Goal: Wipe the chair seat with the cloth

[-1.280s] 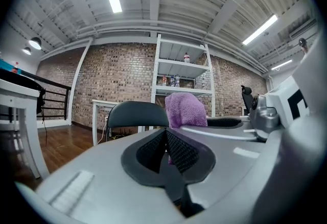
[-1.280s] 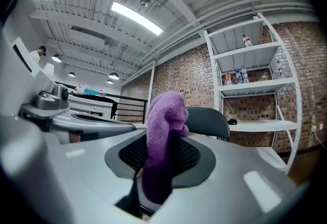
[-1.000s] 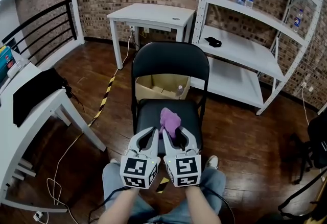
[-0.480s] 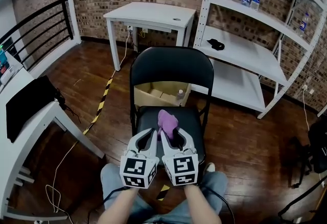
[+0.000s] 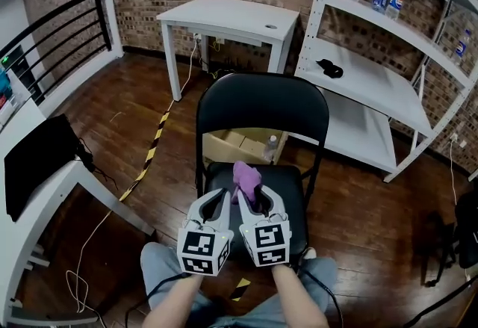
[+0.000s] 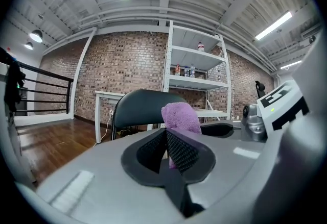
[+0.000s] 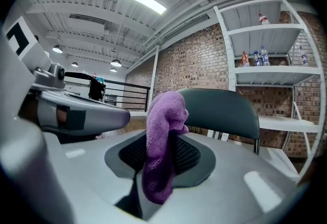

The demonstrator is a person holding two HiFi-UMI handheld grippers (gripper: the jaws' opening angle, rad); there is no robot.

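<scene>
Cloth [image 5: 246, 175]: clamped upright in right gripper [image 5: 259, 198], over seat [image 5: 290, 186] front. Left gripper [image 5: 214, 199]: jaws together, empty, alongside. Since earlier frame: grip unchanged, chair further right in head view. Only right gripper view shows cloth draped down between jaws.

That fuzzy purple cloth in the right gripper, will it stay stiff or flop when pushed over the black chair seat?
Probably floppy: the fuzzy purple cloth droops from the shut jaws of the right gripper. Likely light, since a small pinch holds it up. Its nap looks grippy, so it may bunch on the black chair seat.
</scene>
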